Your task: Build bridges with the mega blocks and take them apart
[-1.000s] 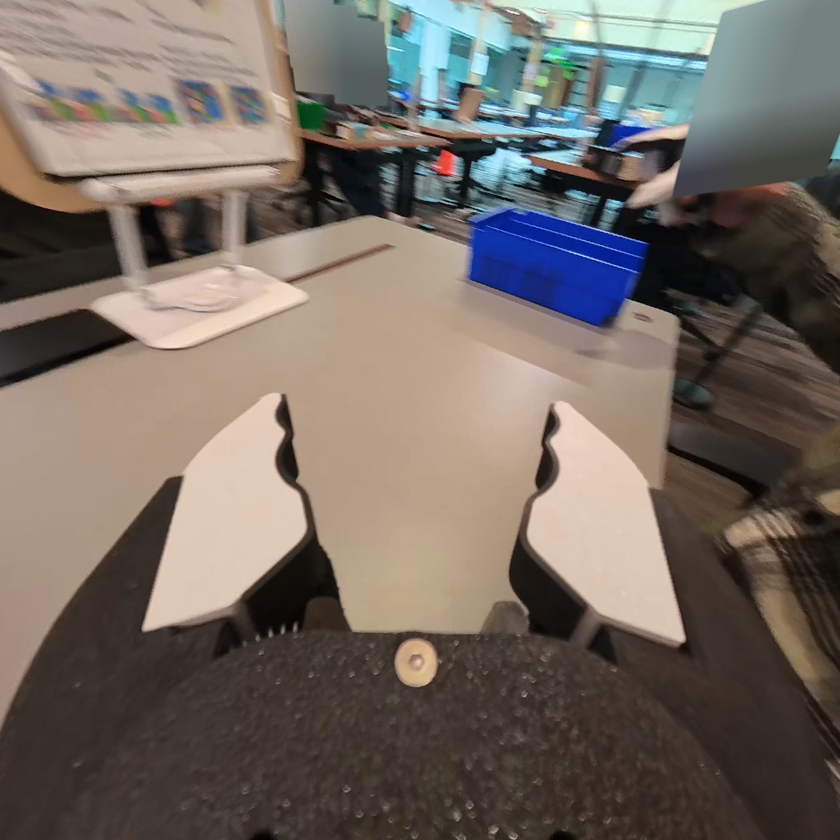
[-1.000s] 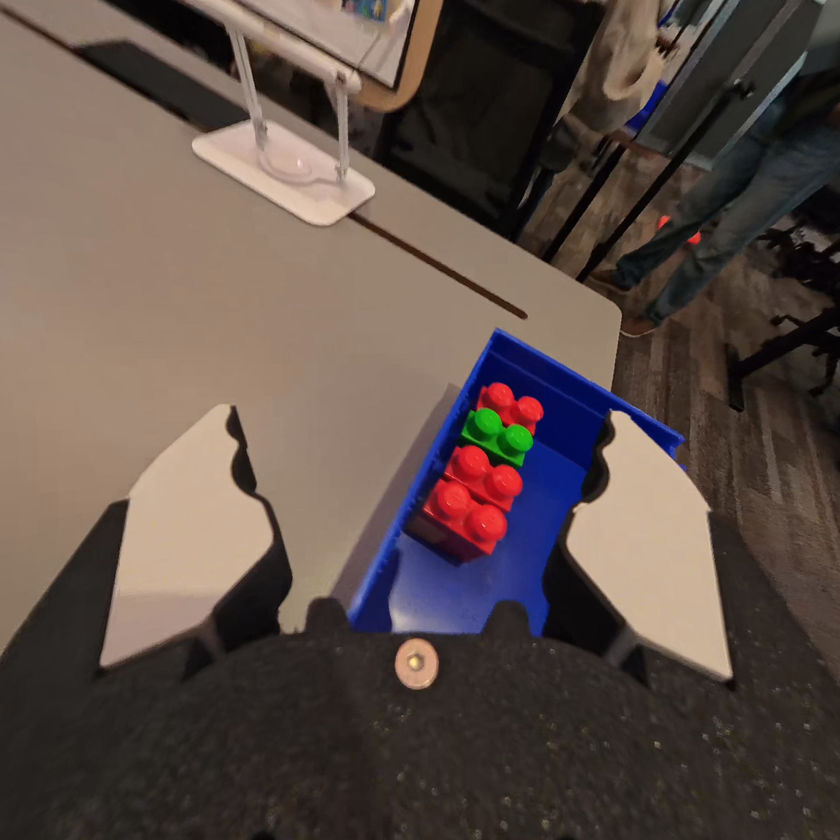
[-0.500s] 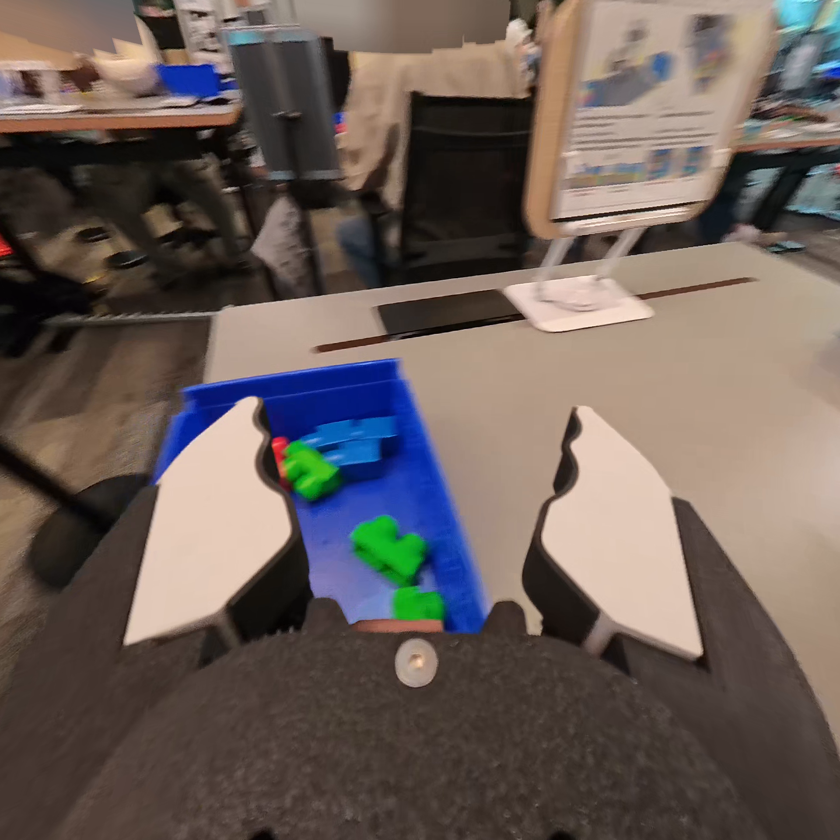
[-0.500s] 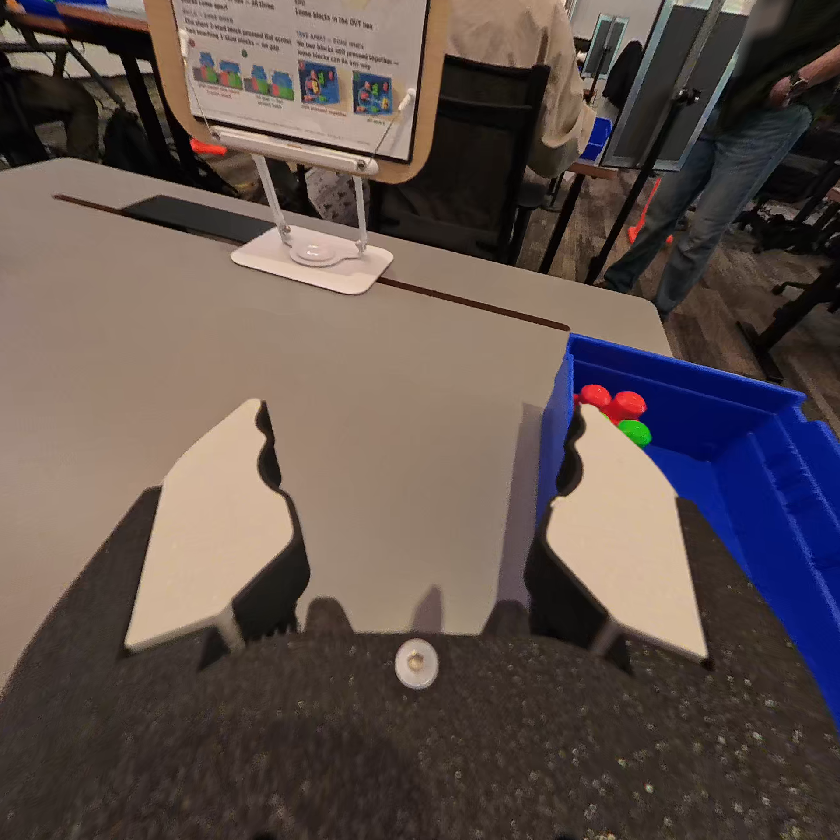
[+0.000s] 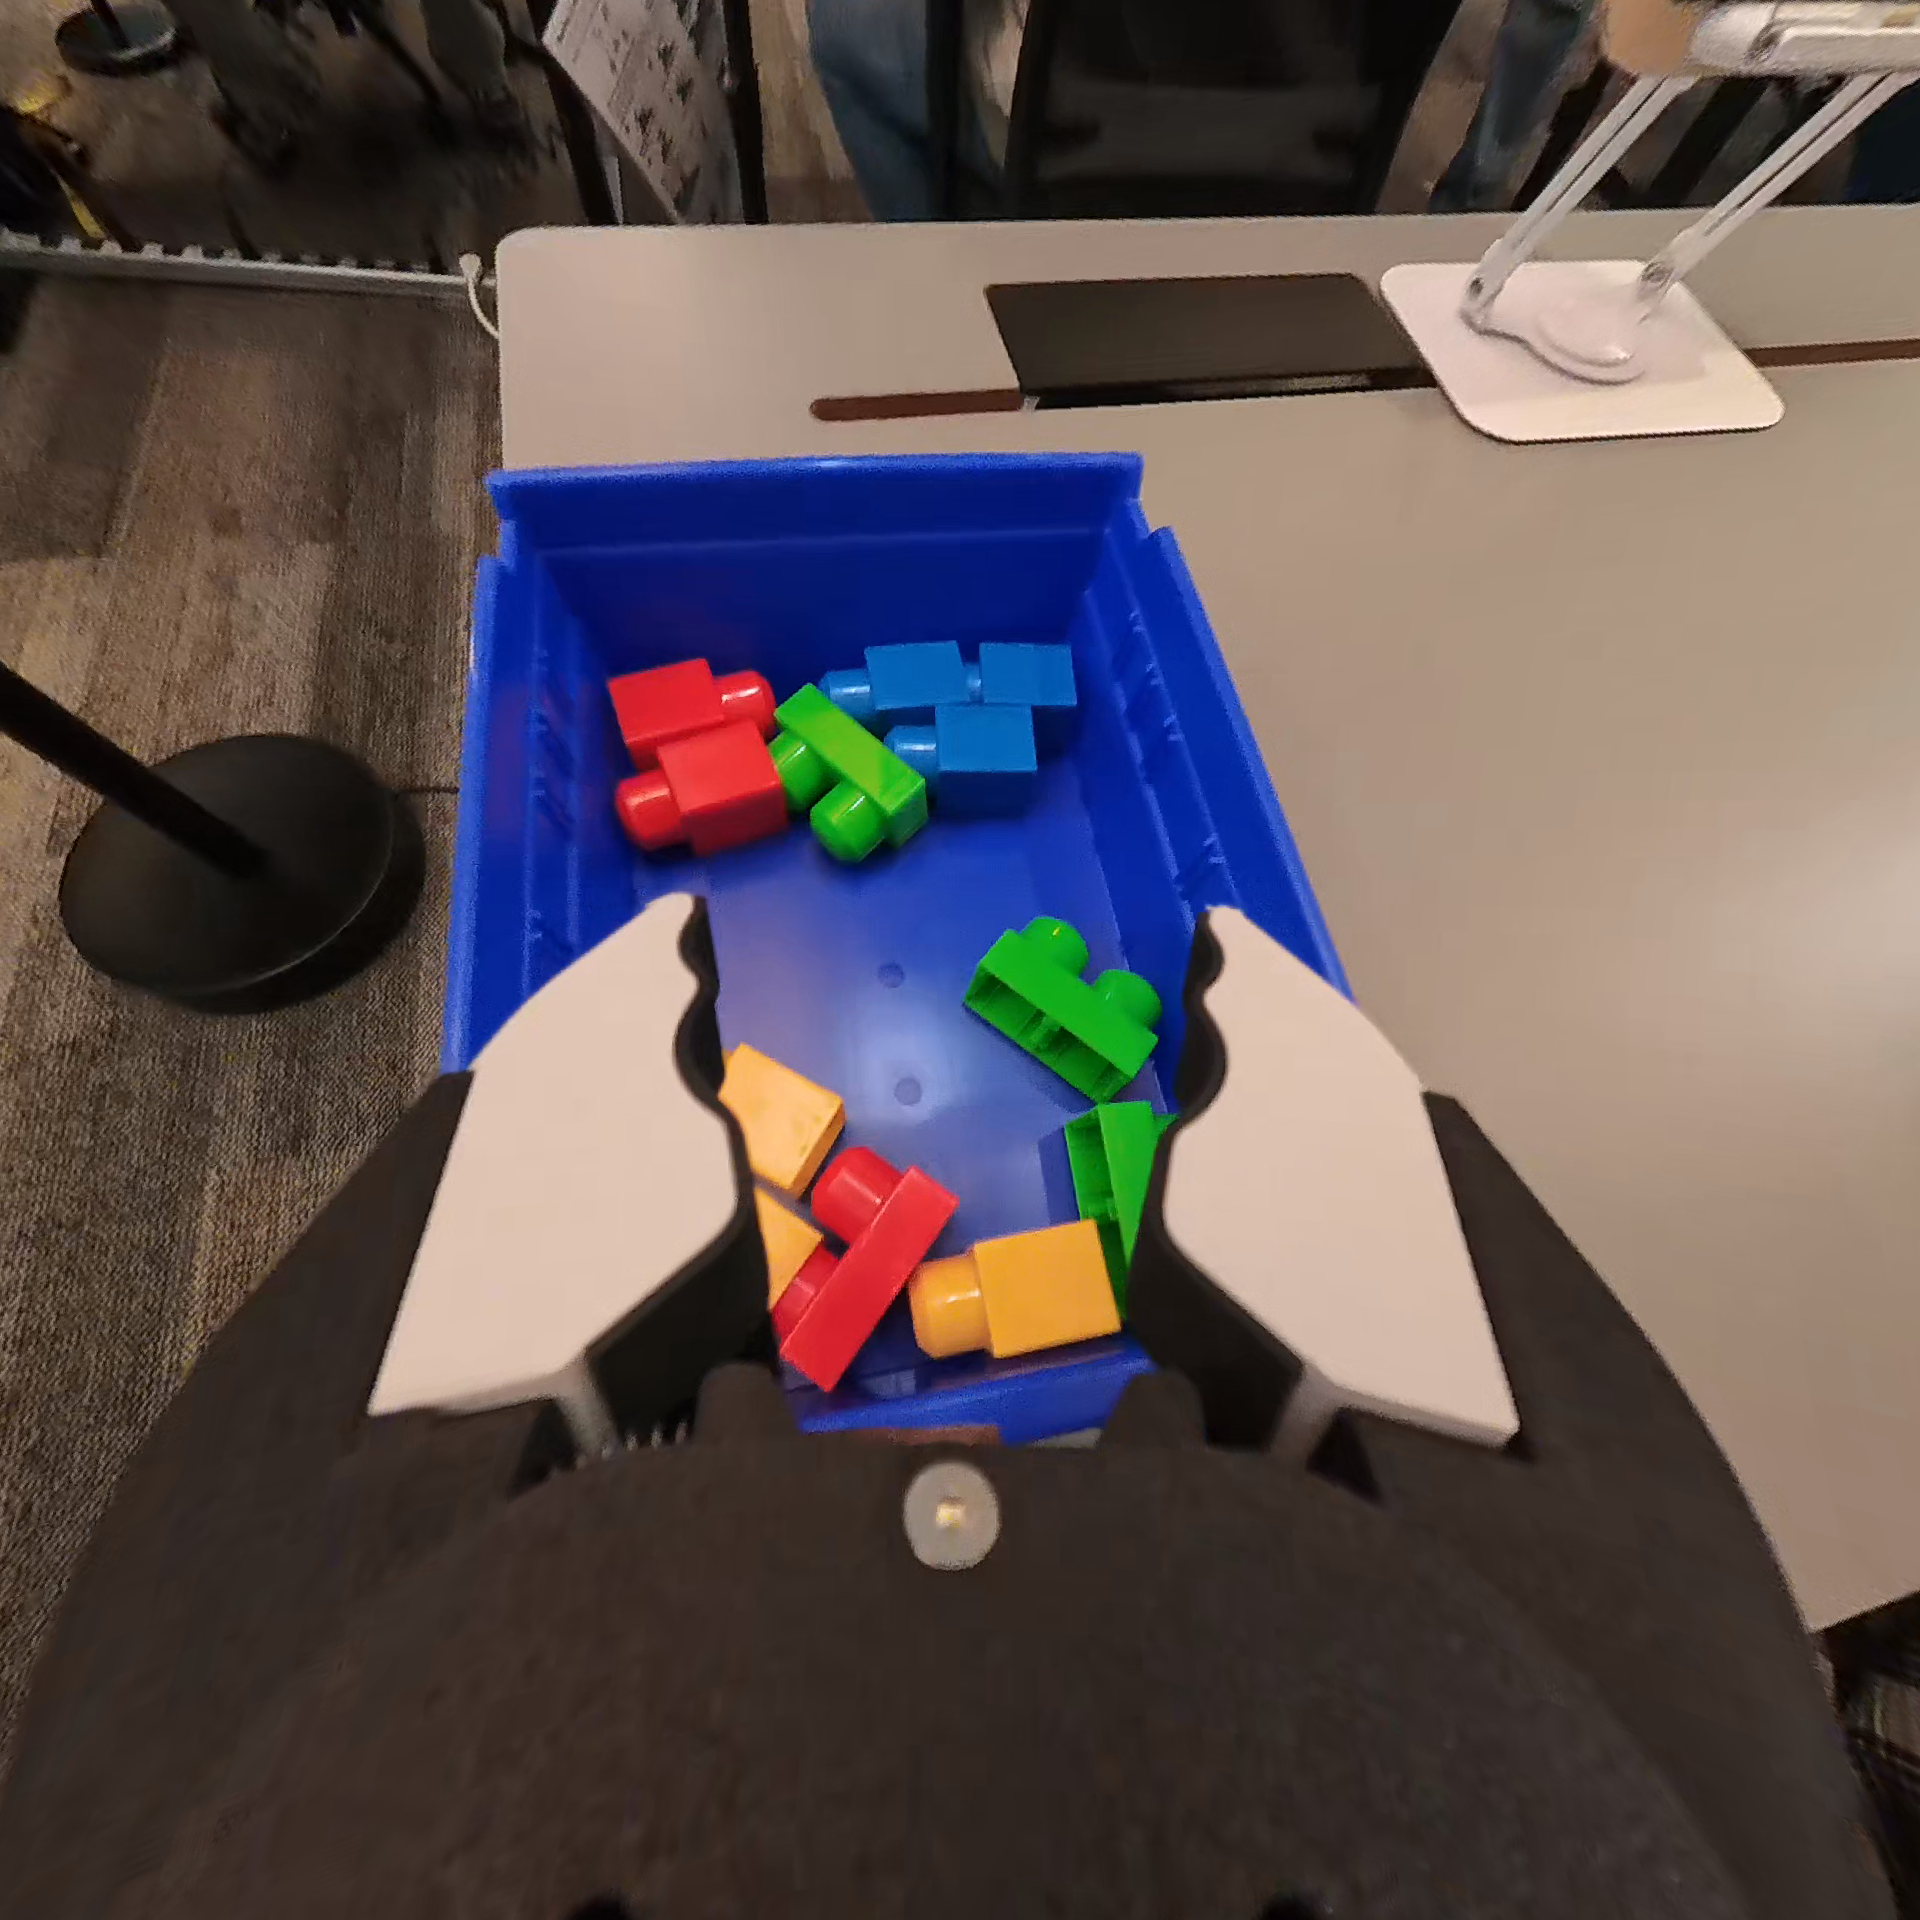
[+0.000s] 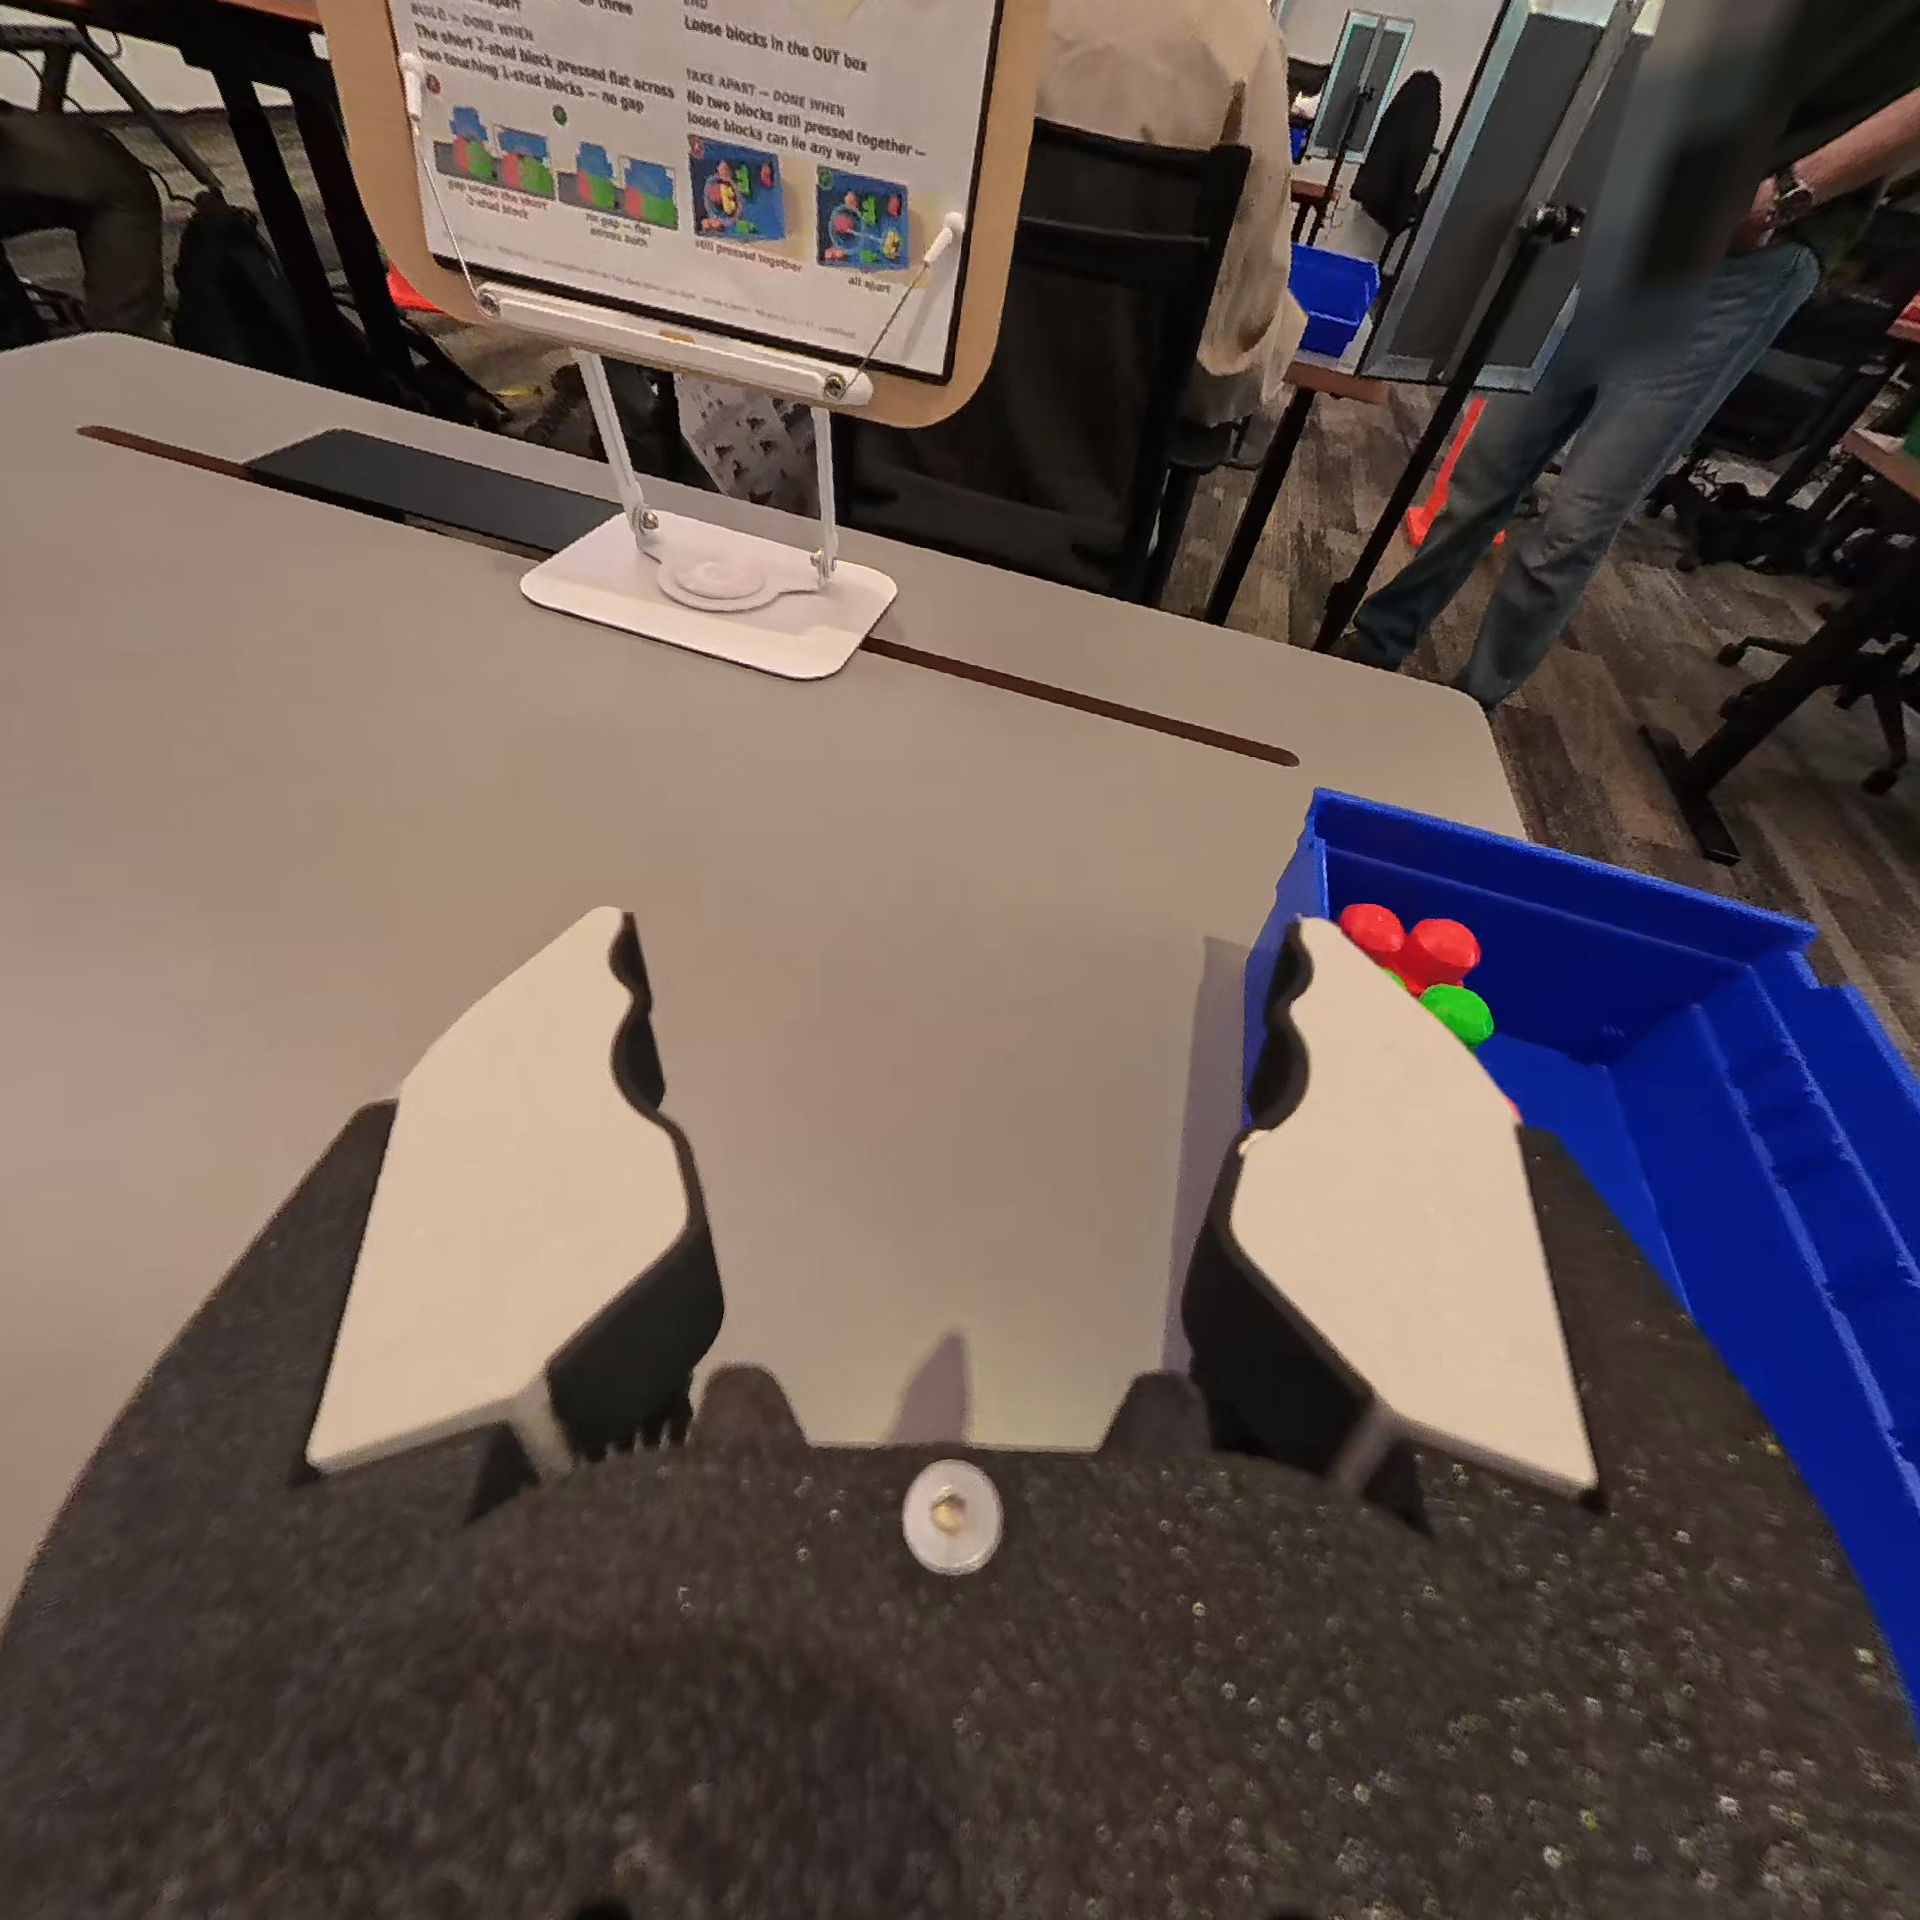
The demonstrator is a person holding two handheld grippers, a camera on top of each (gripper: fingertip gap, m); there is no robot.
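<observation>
In the left wrist view a blue bin (image 5: 810,509) sits at the table's left edge with several loose blocks inside: red blocks (image 5: 696,753), a green block (image 5: 852,769), blue blocks (image 5: 966,717), another green block (image 5: 1060,1008), yellow blocks (image 5: 1023,1288) and a flat red block (image 5: 862,1262). My left gripper (image 5: 940,935) is open and empty above the bin's near half. In the right wrist view my right gripper (image 6: 961,935) is open and empty over the bare grey table (image 6: 831,883). A second blue bin (image 6: 1662,997) at its right holds red (image 6: 1439,951) and green blocks (image 6: 1455,1013).
A white stand (image 6: 717,603) with an instruction board (image 6: 707,156) is at the table's far edge; its base also shows in the left wrist view (image 5: 1579,353). A black floor stand base (image 5: 229,862) is left of the table. A chair and a standing person (image 6: 1621,416) are beyond. The gap from one gripper's tips to the other's is roughly 75 cm.
My left gripper swung from facing the right side of the table to the left bin and now looks down into it. My right gripper turned from over the right bin to face the board.
</observation>
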